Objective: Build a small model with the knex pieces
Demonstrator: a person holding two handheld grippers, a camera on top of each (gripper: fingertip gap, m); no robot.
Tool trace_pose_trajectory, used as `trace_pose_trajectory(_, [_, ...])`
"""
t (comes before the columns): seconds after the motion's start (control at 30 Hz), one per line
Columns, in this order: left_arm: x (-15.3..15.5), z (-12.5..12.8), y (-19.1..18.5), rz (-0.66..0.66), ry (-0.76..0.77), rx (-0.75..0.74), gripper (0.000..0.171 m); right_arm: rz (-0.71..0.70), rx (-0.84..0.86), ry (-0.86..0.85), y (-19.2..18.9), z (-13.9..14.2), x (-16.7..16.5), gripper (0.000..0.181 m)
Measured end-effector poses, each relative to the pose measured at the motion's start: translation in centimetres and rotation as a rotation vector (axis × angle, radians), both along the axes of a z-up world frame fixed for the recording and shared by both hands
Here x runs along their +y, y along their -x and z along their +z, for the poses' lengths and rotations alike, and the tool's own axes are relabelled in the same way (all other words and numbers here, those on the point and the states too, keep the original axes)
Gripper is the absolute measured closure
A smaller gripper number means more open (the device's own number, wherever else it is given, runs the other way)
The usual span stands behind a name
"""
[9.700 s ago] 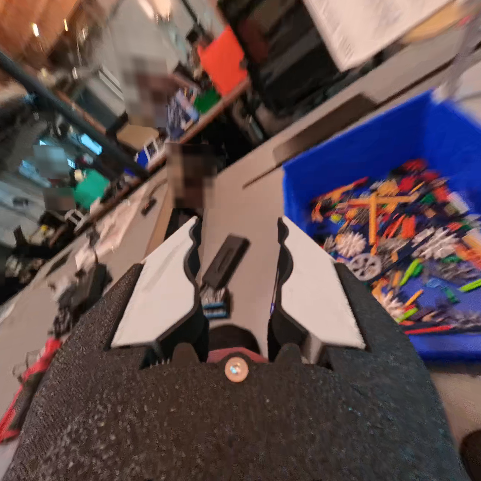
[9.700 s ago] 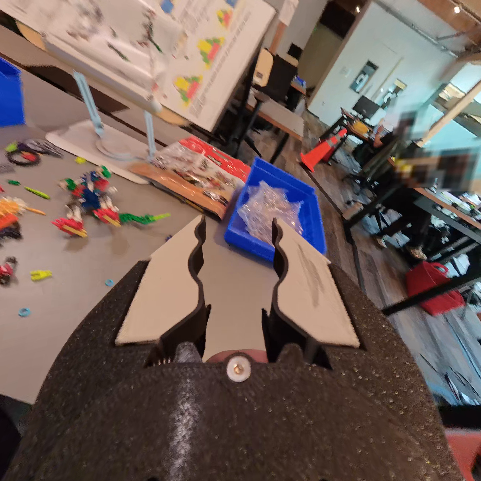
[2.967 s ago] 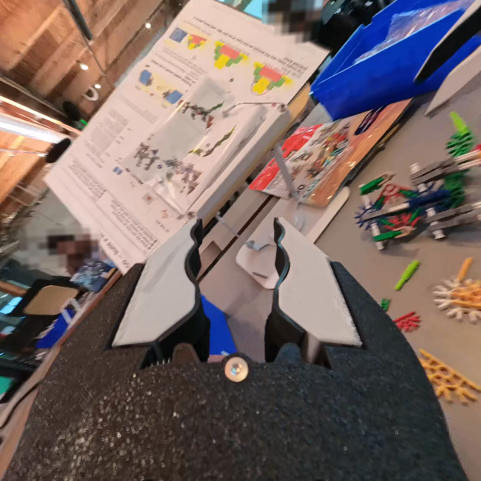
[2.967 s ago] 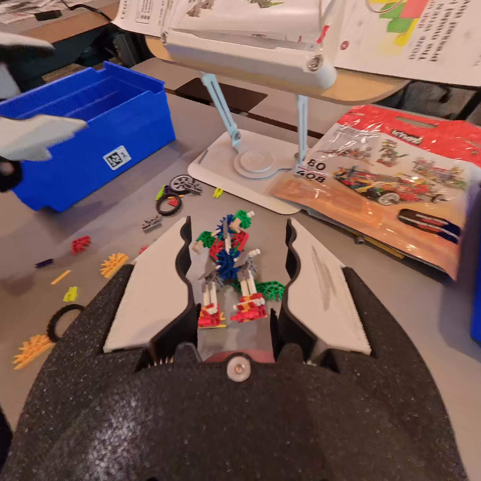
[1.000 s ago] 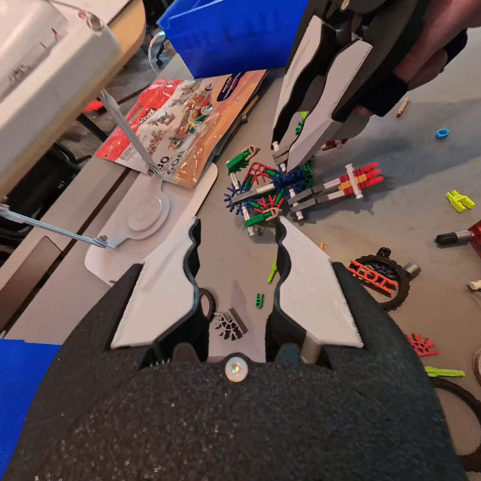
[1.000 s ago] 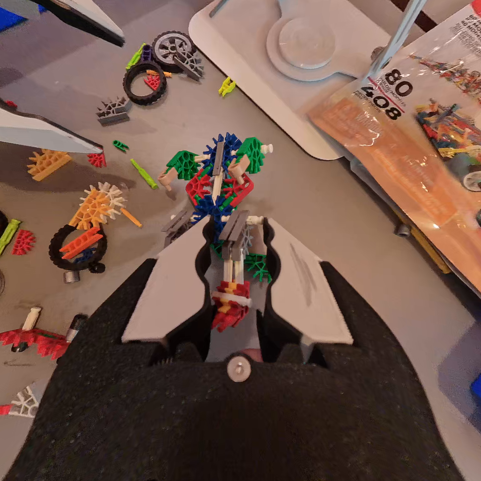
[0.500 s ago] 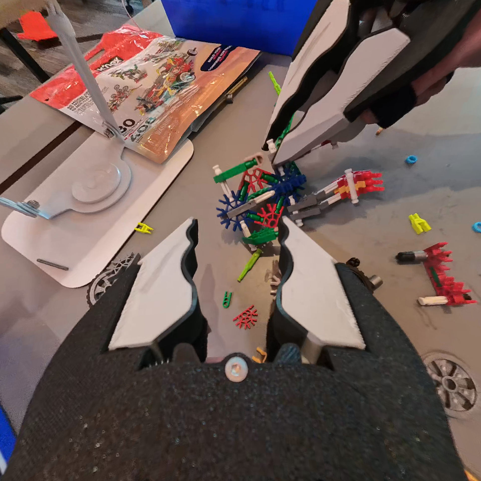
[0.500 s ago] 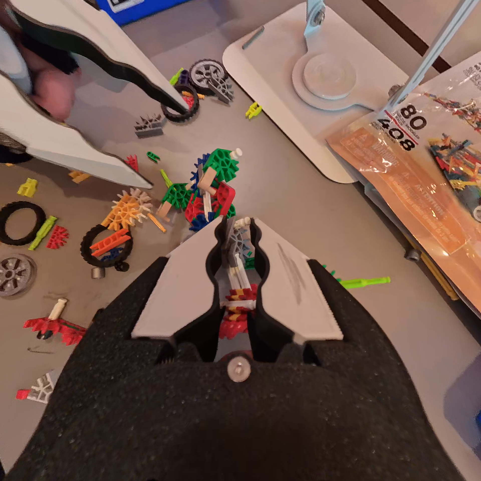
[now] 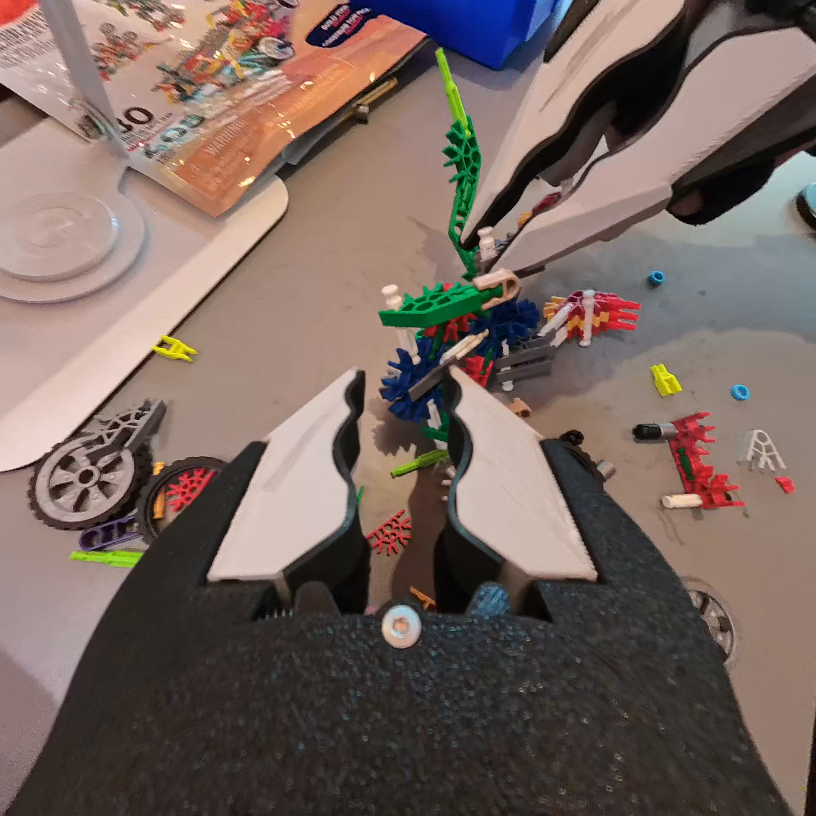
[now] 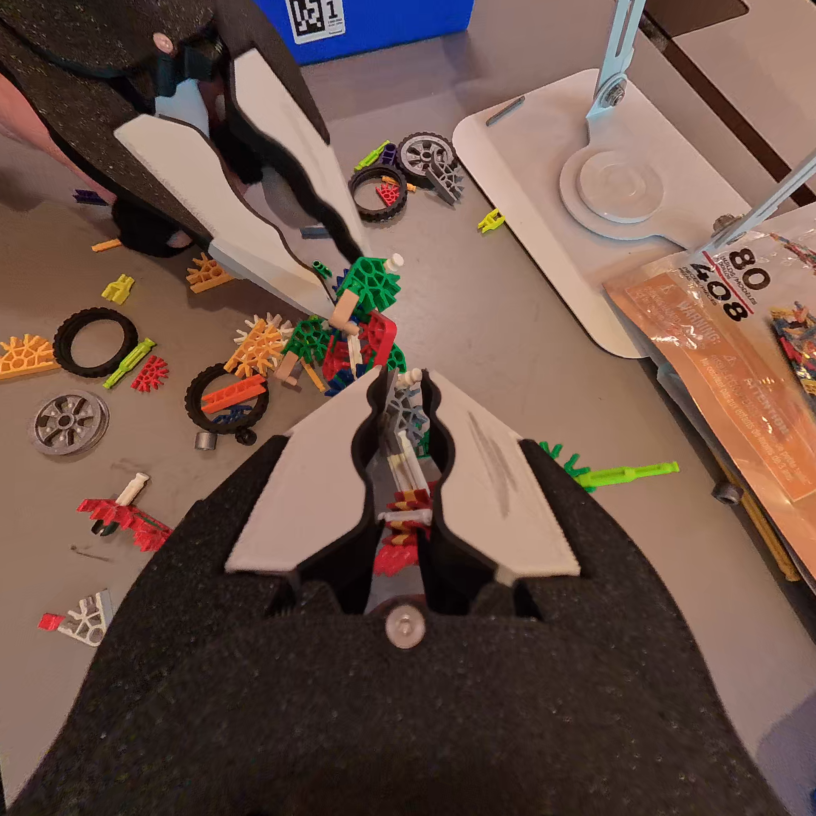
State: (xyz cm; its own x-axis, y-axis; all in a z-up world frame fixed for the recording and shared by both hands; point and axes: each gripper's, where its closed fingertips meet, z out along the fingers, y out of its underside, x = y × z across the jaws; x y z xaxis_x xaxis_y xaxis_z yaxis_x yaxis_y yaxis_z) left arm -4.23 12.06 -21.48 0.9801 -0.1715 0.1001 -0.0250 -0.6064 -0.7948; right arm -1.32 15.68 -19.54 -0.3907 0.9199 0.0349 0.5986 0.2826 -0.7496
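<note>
A small toy figure (image 9: 446, 326) made of green, blue, red and grey plastic connectors and rods stands tilted on the grey table. My right gripper (image 10: 402, 375) is shut on one of its legs, with grey and white rods and the red foot (image 10: 399, 543) between the fingers. It also shows in the left wrist view (image 9: 483, 254). My left gripper (image 9: 405, 375) is open, its jaws partly drawn in around a blue connector (image 9: 410, 388) and a grey rod of the figure (image 10: 366, 309). It also shows in the right wrist view (image 10: 344, 278). The figure's green tail (image 9: 463, 145) sticks out behind.
A white lamp base (image 10: 618, 176) and an orange bag of parts (image 10: 728, 353) lie beyond the figure, with a blue bin (image 10: 366, 22) behind. Wheels (image 9: 88, 477), black tyres (image 10: 95, 342) and several small loose parts are scattered on the table.
My right gripper has closed on the figure's leg and tilted it up. My left gripper has moved in, and its jaws have narrowed around the figure's upper part.
</note>
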Motion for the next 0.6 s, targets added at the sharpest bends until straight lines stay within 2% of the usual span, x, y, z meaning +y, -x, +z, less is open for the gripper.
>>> trace_pose_trajectory(0.03, [-0.1,-0.1,-0.3,-0.02,0.004,-0.015,0.146,0.006,0.002,0.007,0.0,0.0,-0.1,0.167])
trace_pose_trajectory(0.27, [-0.2,0.2,-0.6,-0.052,-0.011,-0.036,0.152,0.031,0.001,0.01,-0.3,0.2,0.0,0.167])
trace_pose_trajectory(0.43, [-0.5,1.9,-0.6,-0.092,-0.069,0.109,0.157,0.052,0.041,0.047,-0.3,1.2,0.0,0.166])
trace_pose_trajectory(0.6, [-0.5,2.6,-1.0,-0.138,-0.093,0.179,0.159,0.105,0.076,0.008,-0.5,1.9,-0.6,0.152])
